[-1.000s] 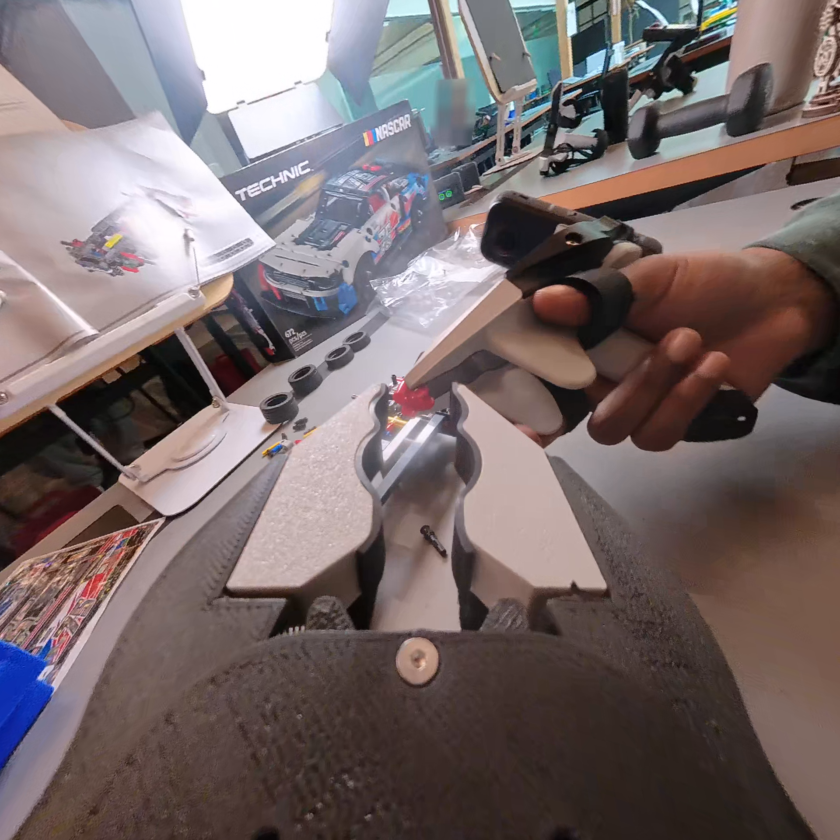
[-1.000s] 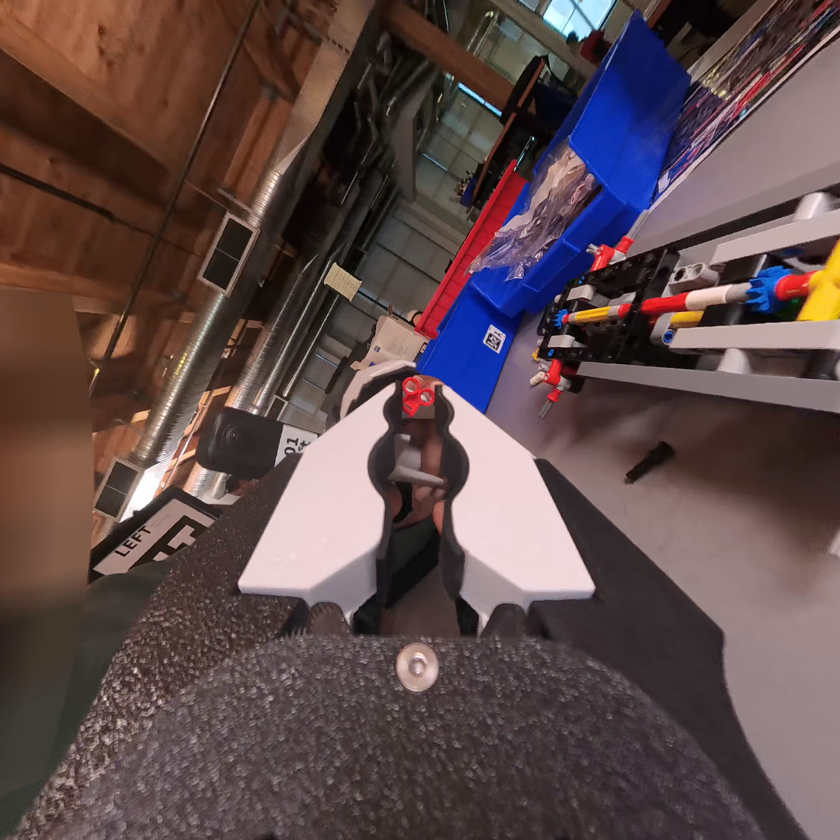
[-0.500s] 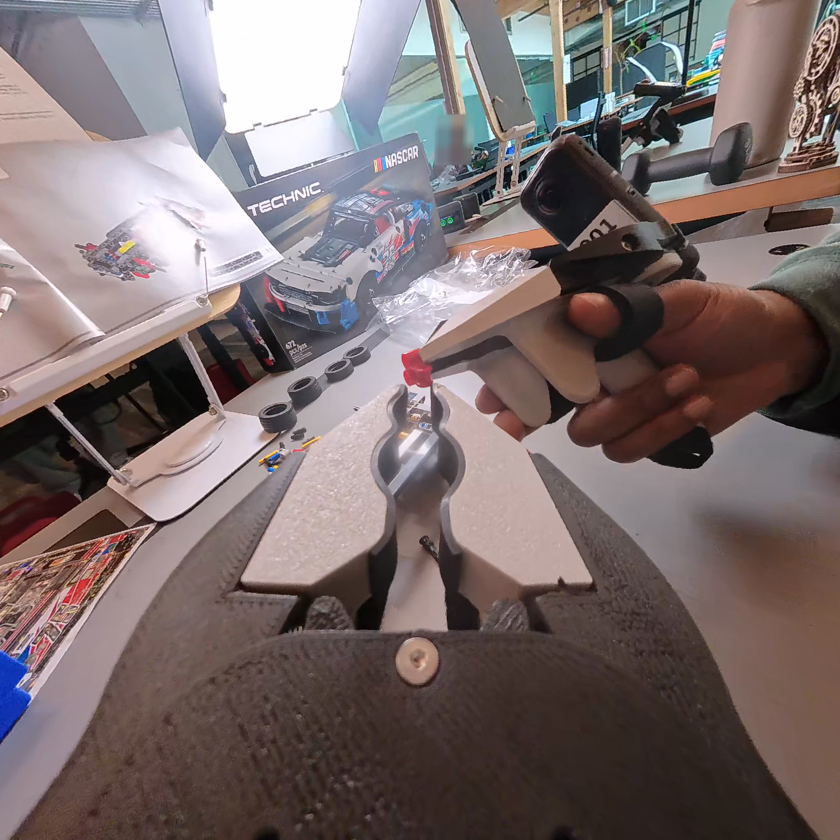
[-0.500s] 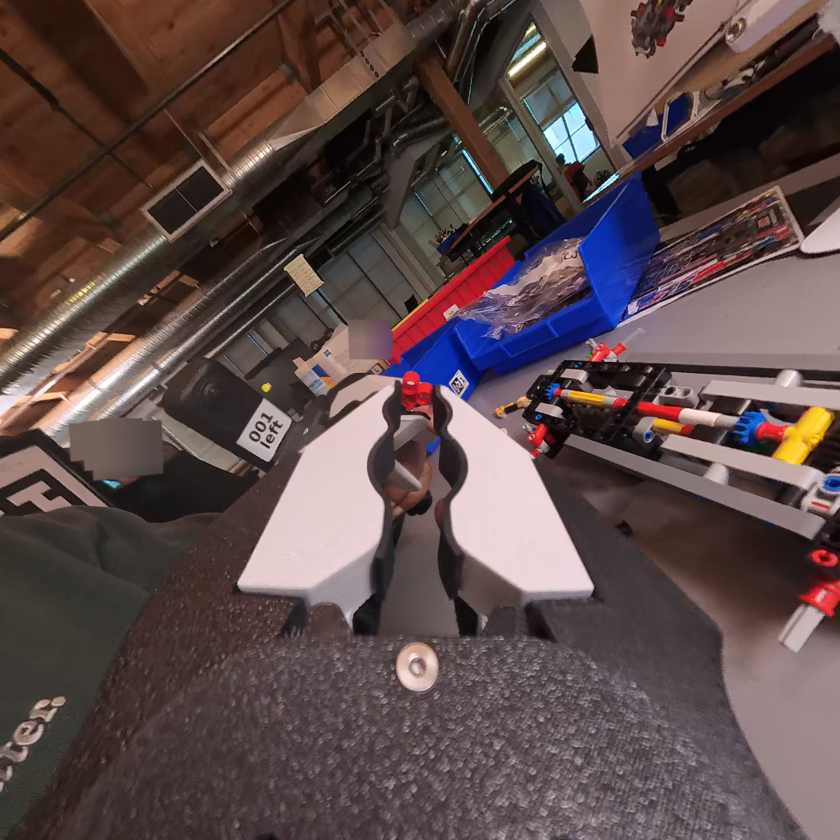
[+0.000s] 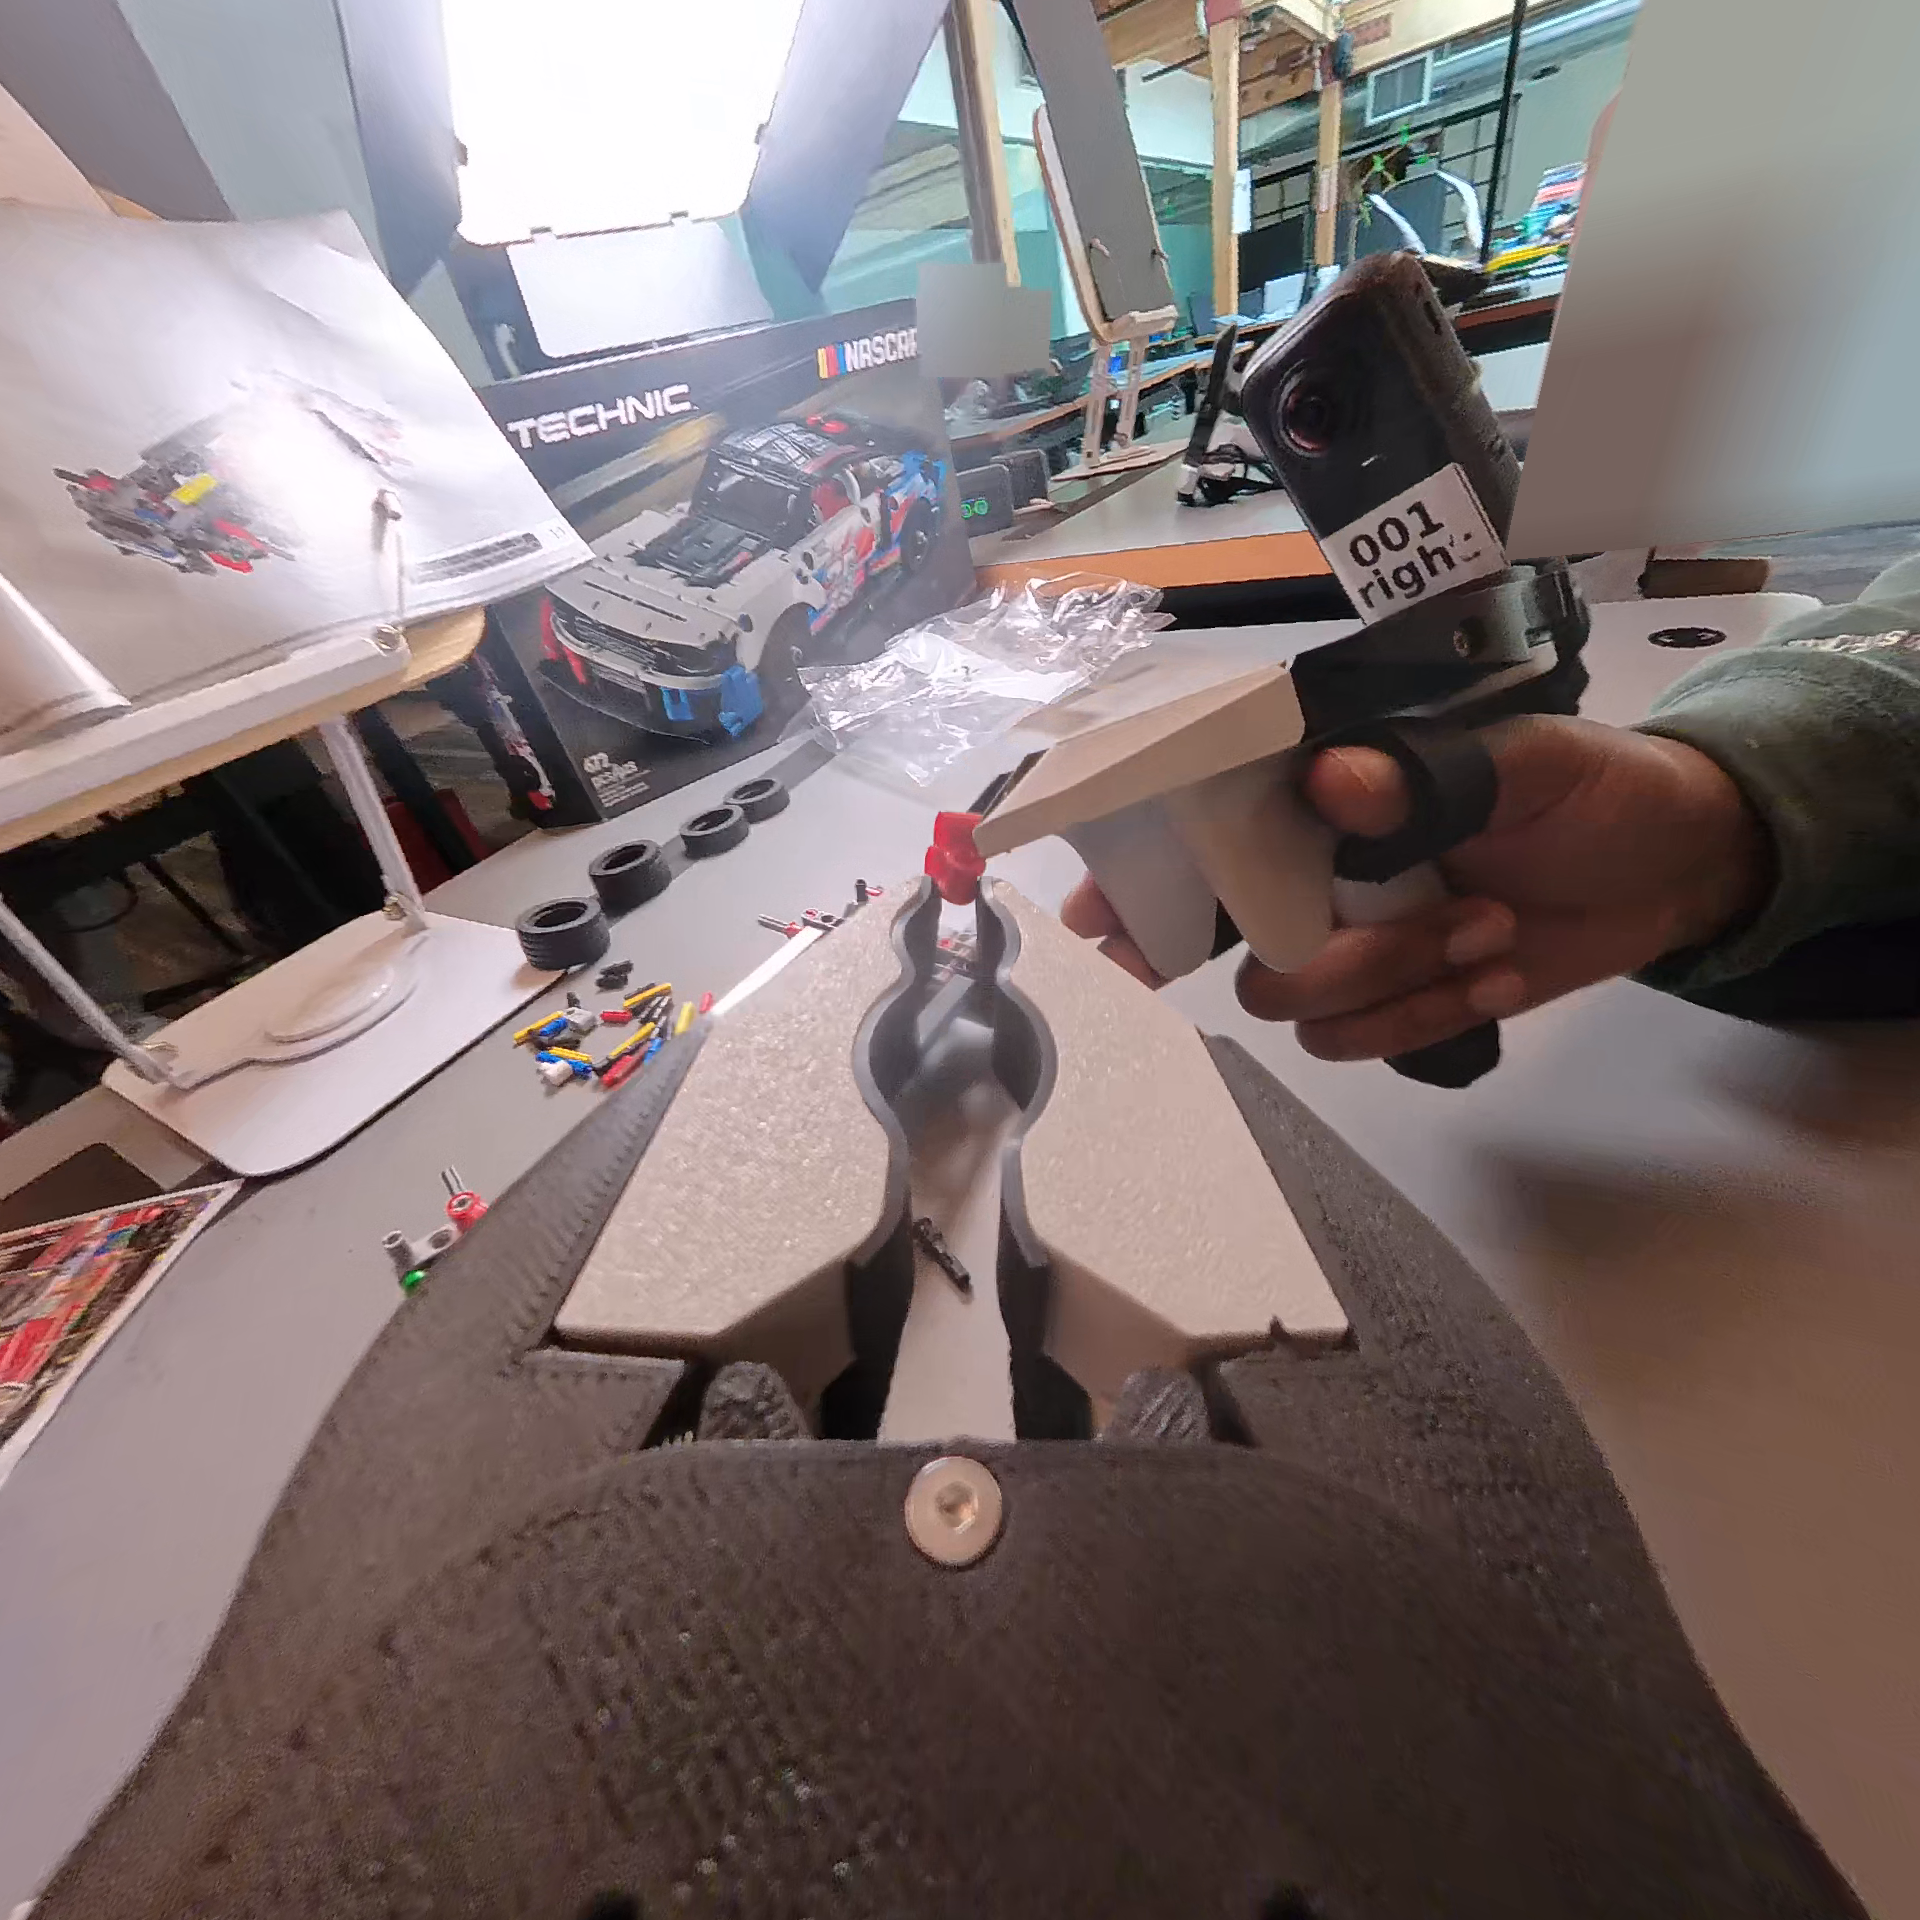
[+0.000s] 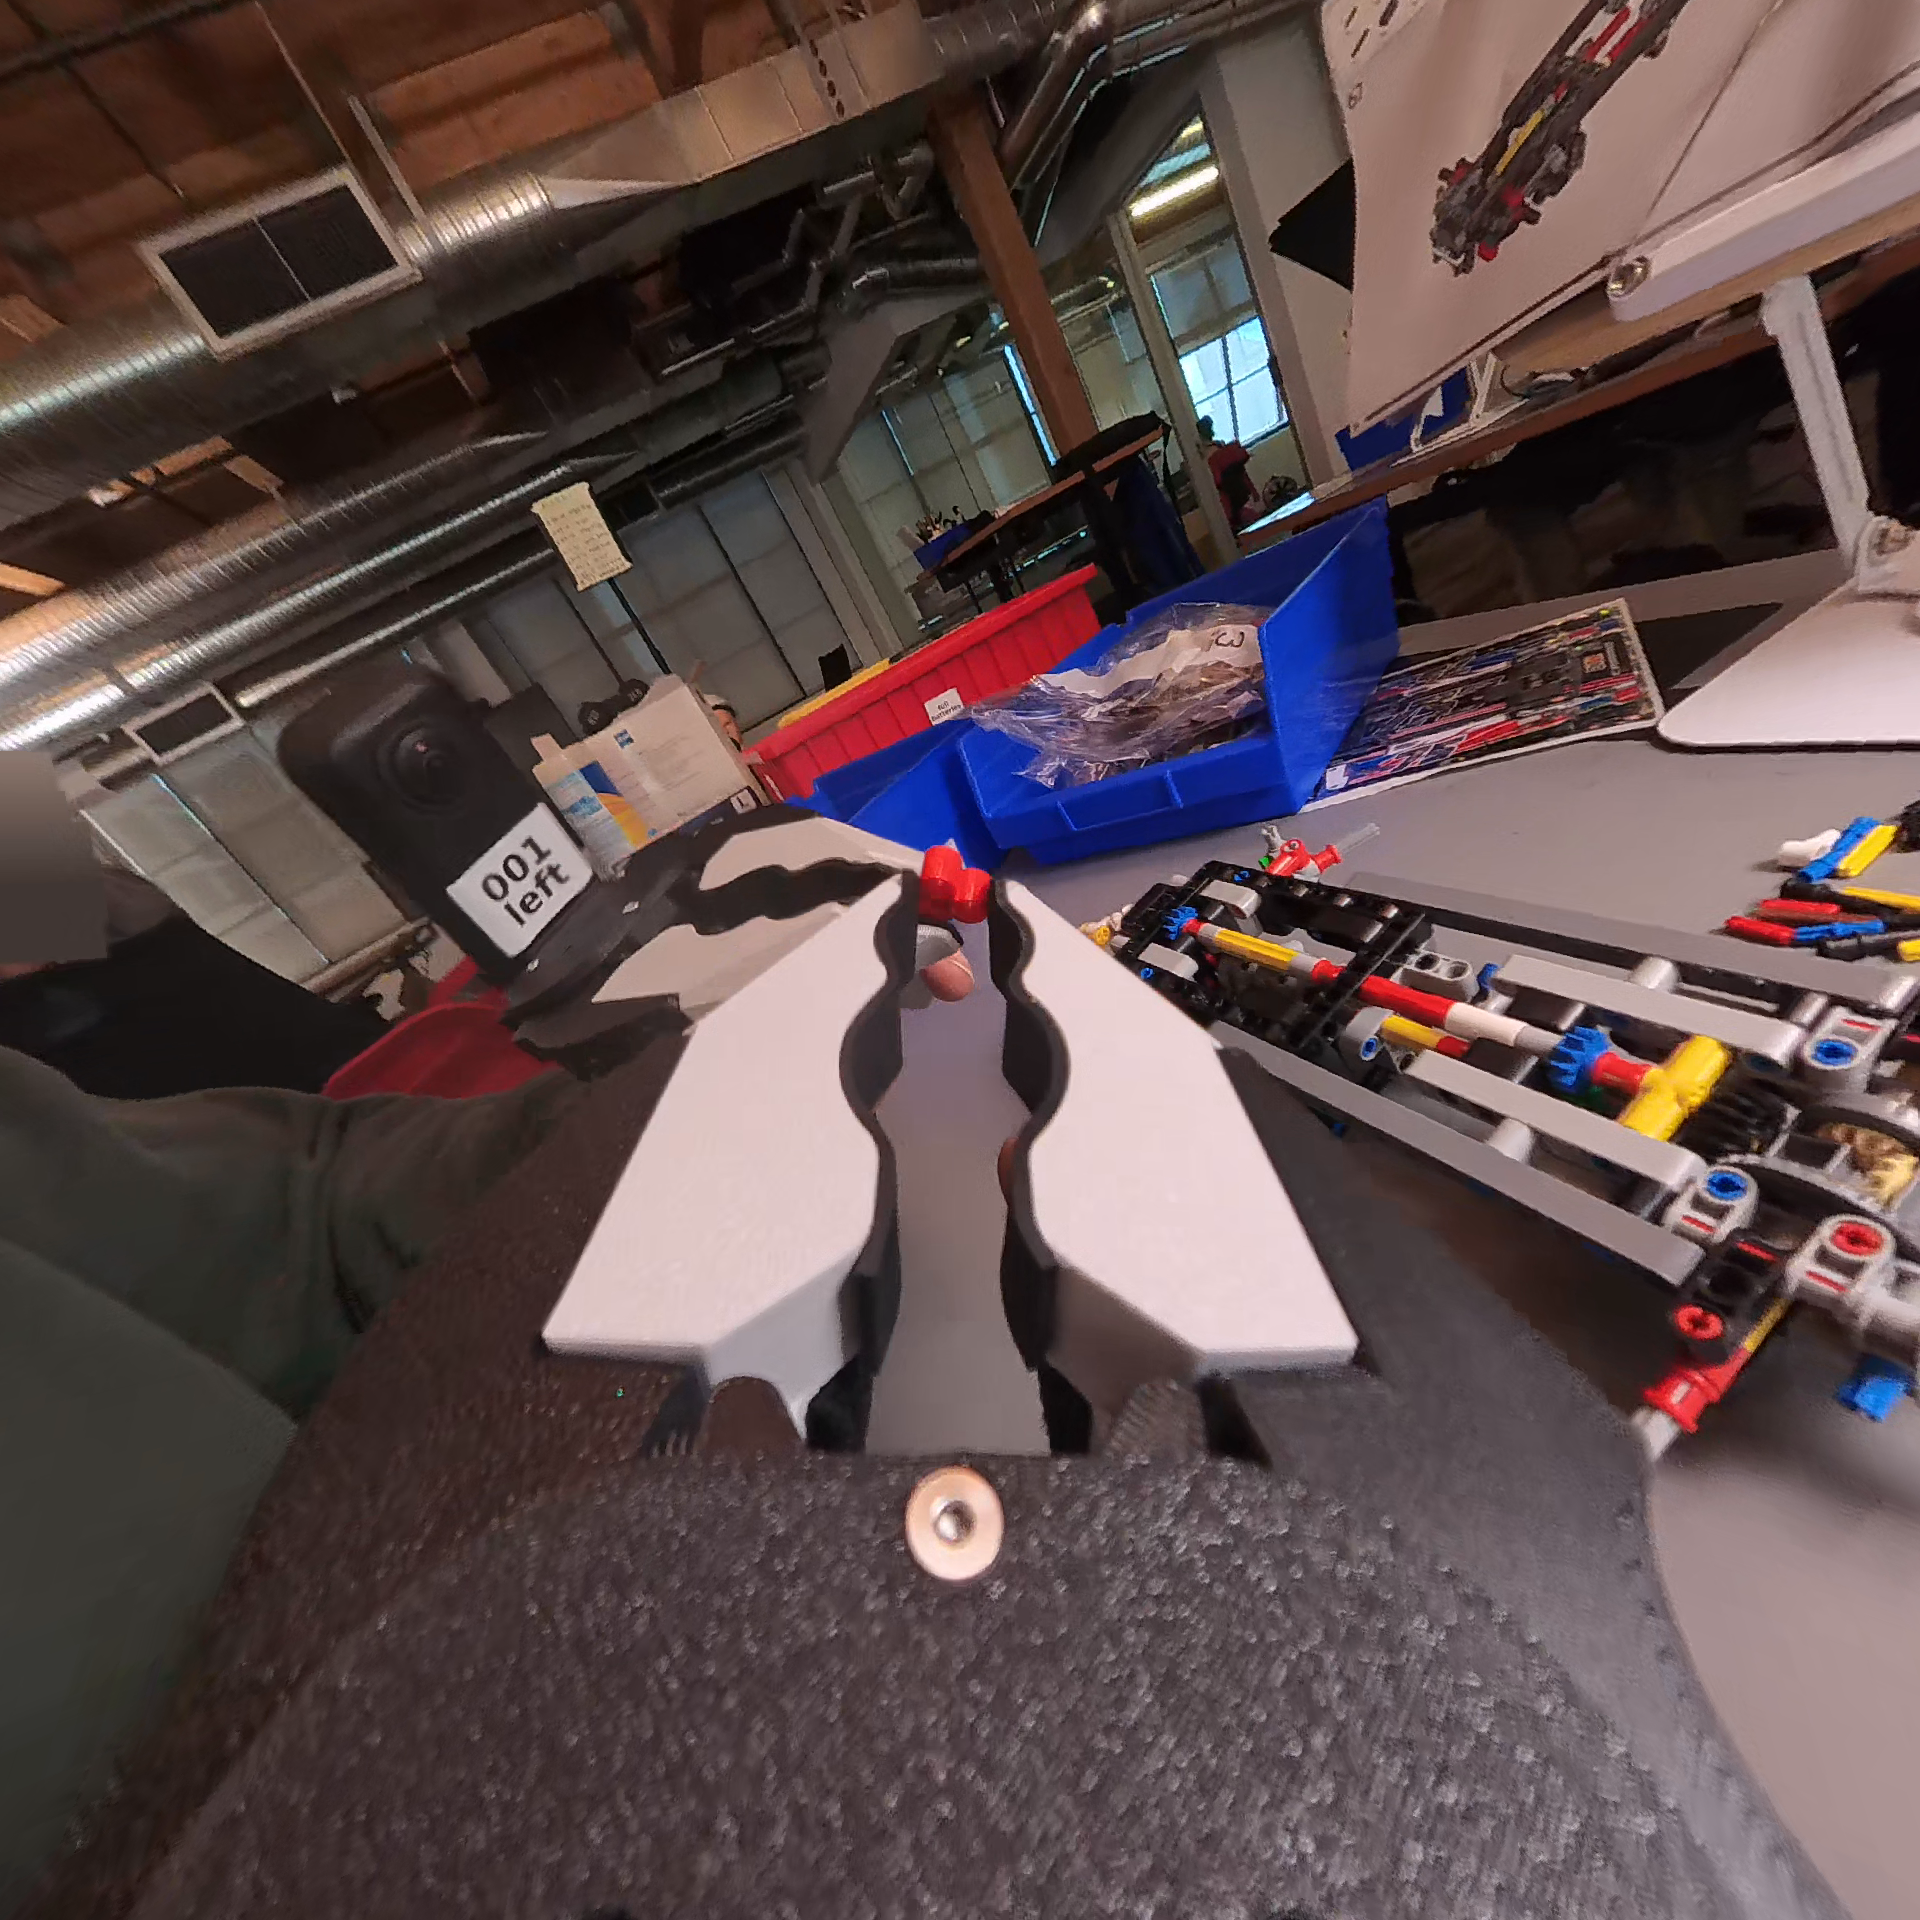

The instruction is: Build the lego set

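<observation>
The right gripper [image 6: 954,902] pinches a small red connector [image 6: 953,883] at its fingertips, above the grey table [image 5: 1558,1195]. The left gripper [image 5: 954,896], nearly closed and empty, sits just beneath it; the chassis [image 6: 1538,1049] lies alongside.

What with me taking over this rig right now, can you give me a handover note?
Right gripper: shut on a small red piece, held up off the table.
Left gripper: jaws nearly together, tips just under that piece; I cannot tell if it grips anything.
Parts: the half-built chassis lies on the table. Loose pins and four tyres lie near the box, and there are bagged parts in the blue bin.
Done: chassis frame with axles and gears.
Left: probably fit the red piece, then wheels and body.
</observation>
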A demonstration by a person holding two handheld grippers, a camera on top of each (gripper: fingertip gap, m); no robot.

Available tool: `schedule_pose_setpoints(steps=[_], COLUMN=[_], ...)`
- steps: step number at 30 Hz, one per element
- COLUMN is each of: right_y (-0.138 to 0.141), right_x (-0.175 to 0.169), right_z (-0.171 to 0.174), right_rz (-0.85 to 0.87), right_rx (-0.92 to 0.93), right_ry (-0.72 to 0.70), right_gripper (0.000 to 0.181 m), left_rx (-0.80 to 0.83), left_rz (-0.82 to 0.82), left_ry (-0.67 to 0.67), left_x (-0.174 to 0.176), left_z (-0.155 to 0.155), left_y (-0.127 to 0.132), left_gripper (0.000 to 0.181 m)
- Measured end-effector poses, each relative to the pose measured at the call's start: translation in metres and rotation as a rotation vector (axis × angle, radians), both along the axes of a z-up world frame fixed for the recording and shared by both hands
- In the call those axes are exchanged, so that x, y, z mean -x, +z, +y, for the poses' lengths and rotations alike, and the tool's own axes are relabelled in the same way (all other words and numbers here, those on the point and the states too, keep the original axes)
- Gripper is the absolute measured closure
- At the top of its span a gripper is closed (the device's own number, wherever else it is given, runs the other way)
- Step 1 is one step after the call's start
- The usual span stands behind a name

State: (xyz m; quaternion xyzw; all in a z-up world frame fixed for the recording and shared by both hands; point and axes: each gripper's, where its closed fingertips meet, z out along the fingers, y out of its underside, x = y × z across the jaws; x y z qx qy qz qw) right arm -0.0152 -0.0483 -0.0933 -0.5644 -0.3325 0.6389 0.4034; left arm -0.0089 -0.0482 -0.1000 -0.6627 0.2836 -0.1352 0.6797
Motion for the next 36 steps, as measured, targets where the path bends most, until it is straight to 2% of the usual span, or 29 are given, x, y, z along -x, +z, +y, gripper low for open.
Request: schedule_pose_setpoints(steps=[7,11,15,17,21,28,32,36], right_y=[-0.003,-0.008,-0.025,-0.033,-0.041,-0.056,-0.085,-0.116], right_x=[-0.008,-0.025,-0.039,-0.04,-0.04,-0.044,-0.057,-0.066], right_z=[-0.01,-0.012,-0.029,-0.032,-0.039,-0.038,-0.029,-0.015], right_rz=[-0.118,-0.179,-0.252,-0.269,-0.283,-0.372,-0.529,-0.689], right_rx=[-0.284,-0.639,-0.621,-0.624,-0.606,-0.579,-0.585,-0.607], right_ry=[0.163,0.218,0.403,0.428,0.474,0.517,0.552,0.529], right_gripper=[0.168,0.167,0.167,0.167,0.177,0.177,0.177,0.177], left_rx=[0.195,0.373,0.413,0.423,0.445,0.47,0.46,0.498], left_rz=[-0.179,-0.252,-0.199,-0.178,-0.142,-0.091,0.048,0.221], left_ry=[-0.222,-0.401,-0.47,-0.492,-0.512,-0.491,-0.404,-0.309], left_x=[-0.005,-0.02,-0.033,-0.038,-0.043,-0.046,-0.042,-0.034], left_z=[-0.009,-0.022,-0.031,-0.035,-0.039,-0.038,-0.031,-0.023], left_y=[-0.001,-0.015,-0.028,-0.032,-0.039,-0.053,-0.072,-0.102], left_gripper=[0.177,0.177,0.177,0.177,0.177,0.176,0.168,0.157])
